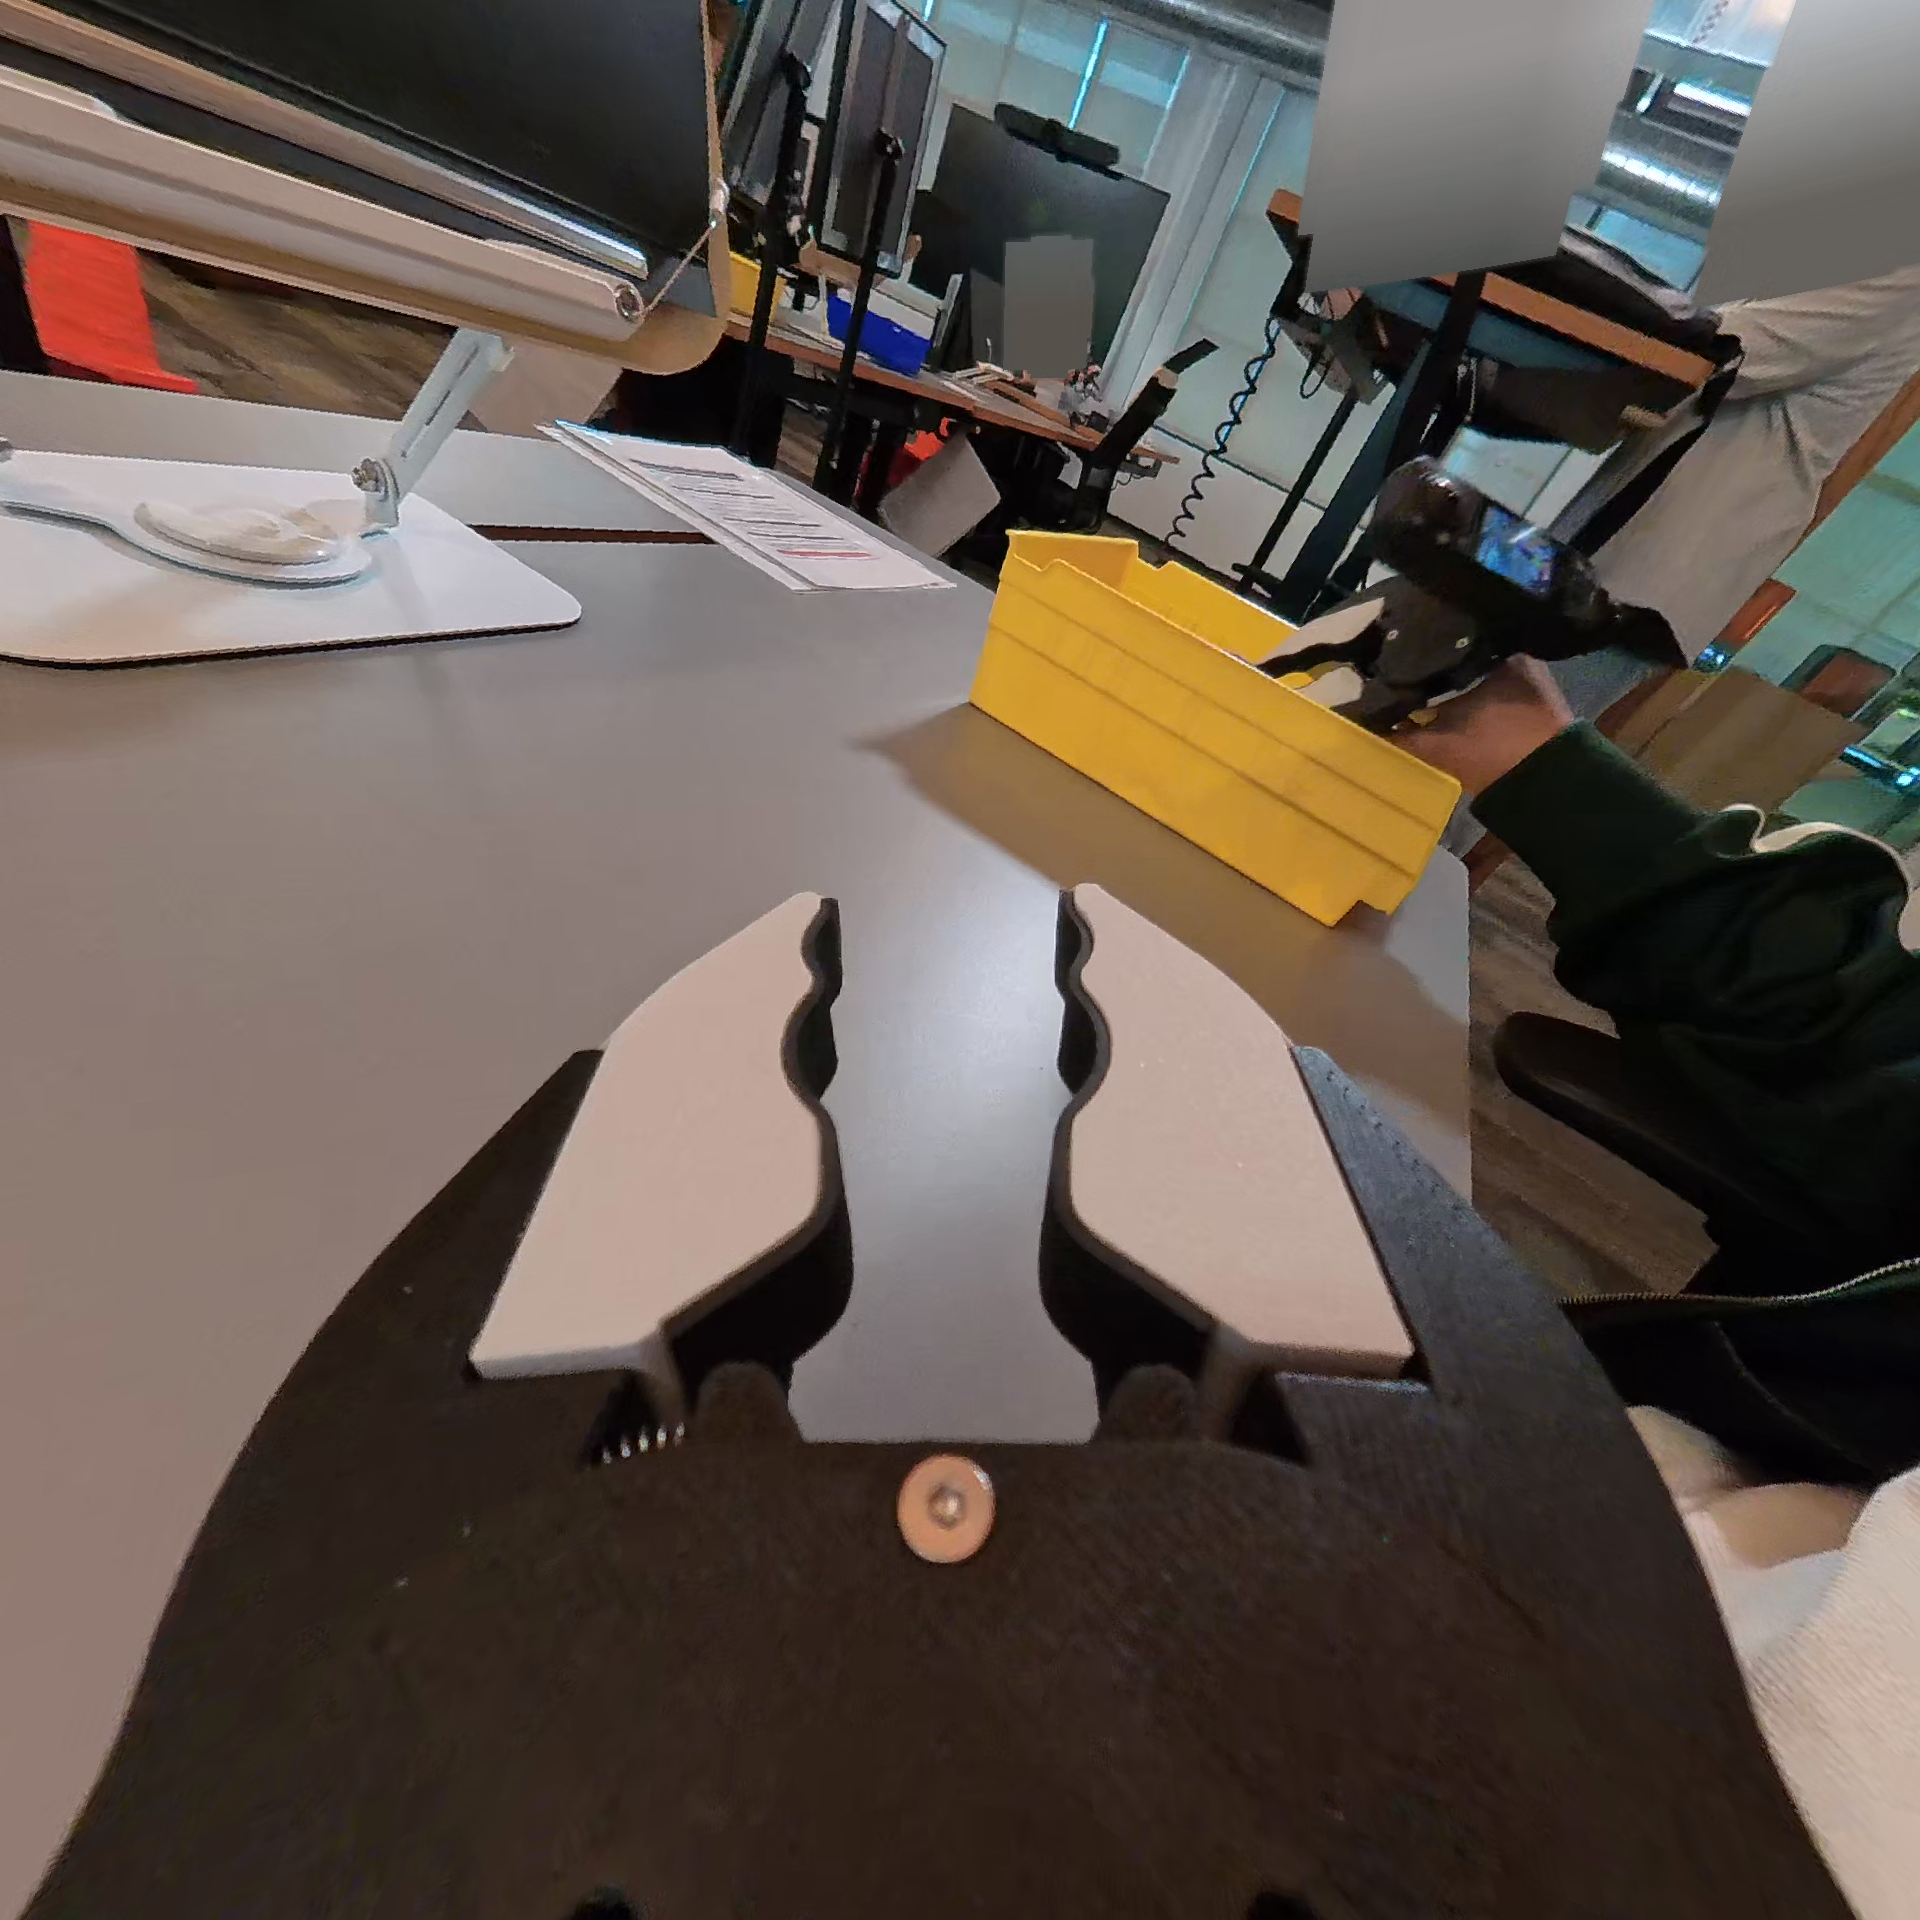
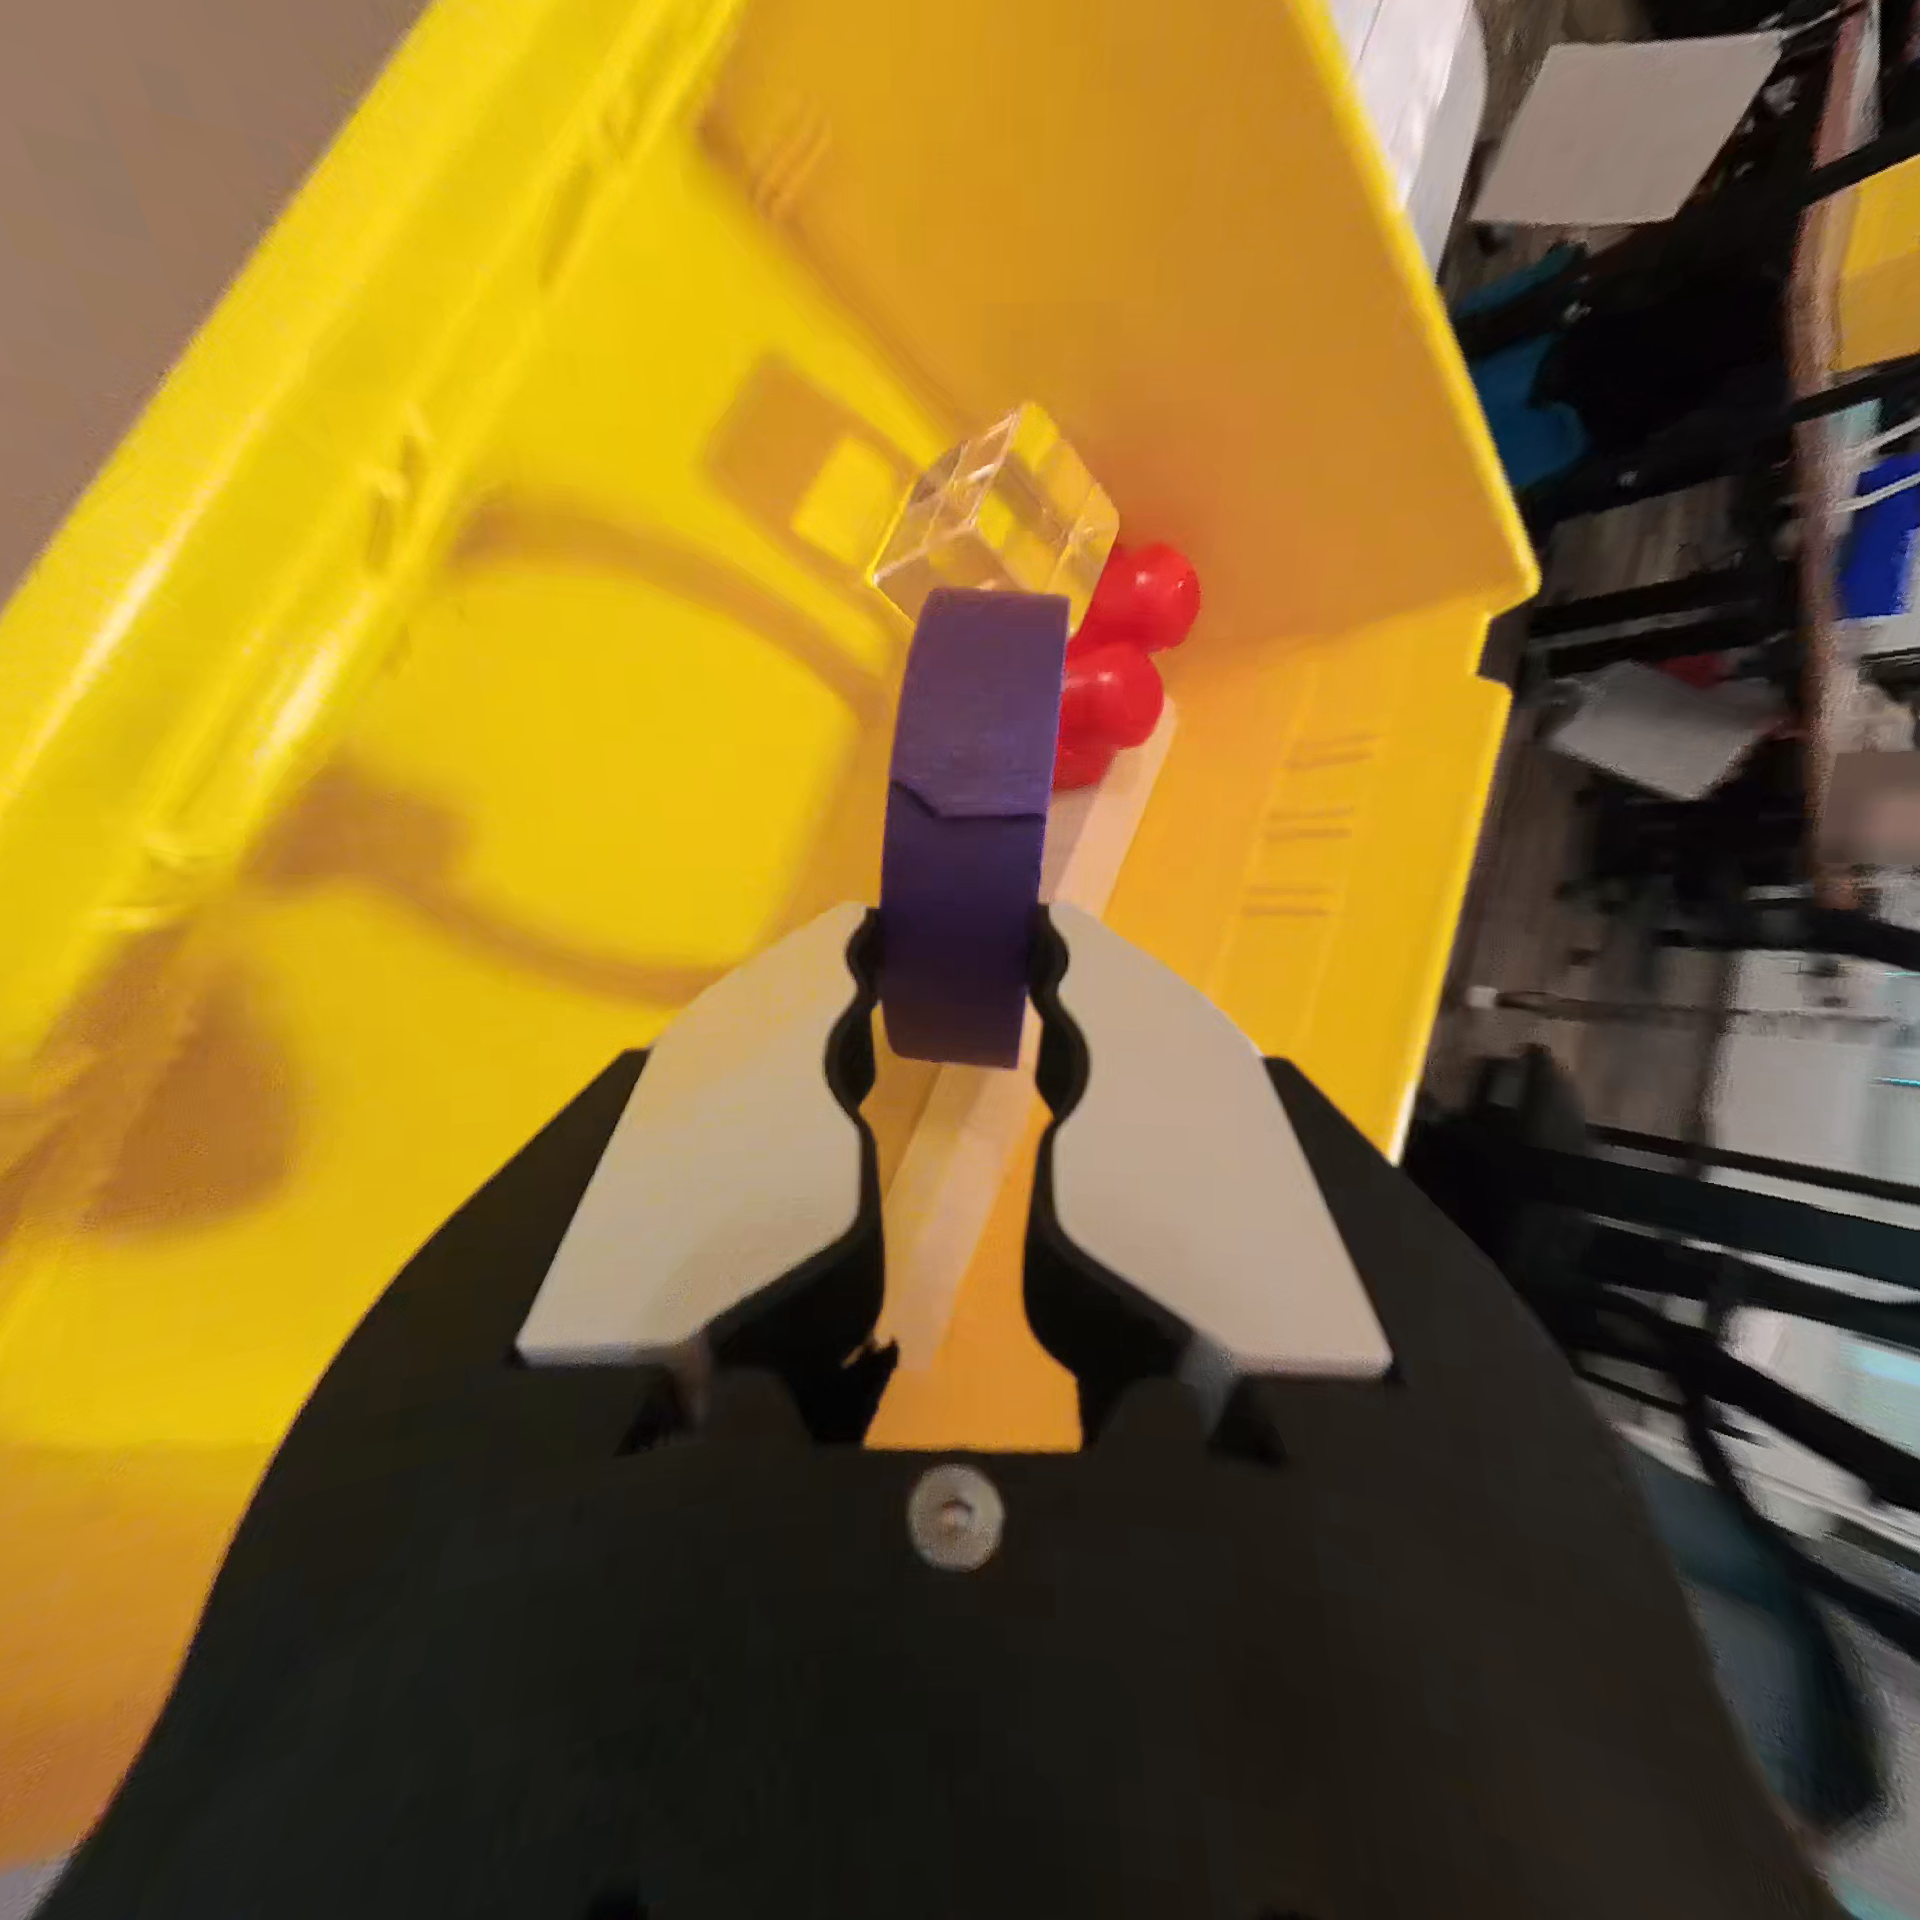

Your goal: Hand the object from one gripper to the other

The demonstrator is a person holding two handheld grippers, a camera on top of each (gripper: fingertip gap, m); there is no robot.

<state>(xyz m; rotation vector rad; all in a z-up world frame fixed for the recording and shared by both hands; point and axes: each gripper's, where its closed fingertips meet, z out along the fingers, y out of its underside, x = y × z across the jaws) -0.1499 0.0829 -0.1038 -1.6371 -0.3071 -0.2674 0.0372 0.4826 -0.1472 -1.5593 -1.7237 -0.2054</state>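
On the left wrist view, my left gripper [image 1: 945, 914] hangs just above the grey table [image 1: 416, 852] with its jaws spread and nothing between them. Bare tabletop runs ahead and to the left as far as the white stand base [image 1: 312, 582]. To the right, the table edge falls away close by, and the yellow bin [image 1: 1195, 748] sits right at that corner. My right gripper [image 1: 1309, 665] shows farther off, reaching over the bin's far rim.

On the right wrist view, my right gripper [image 2: 956, 935] is clamped on a purple ring [image 2: 971, 831], held upright on edge inside the bin [image 2: 520, 727]. Just beyond the ring lie a clear cube [image 2: 997, 509] and red rounded pieces [image 2: 1122, 644], crowded against the bin's right wall. A pale flat stick [image 2: 956, 1184] lies on the floor beneath the jaws. The left half of the bin floor is open.
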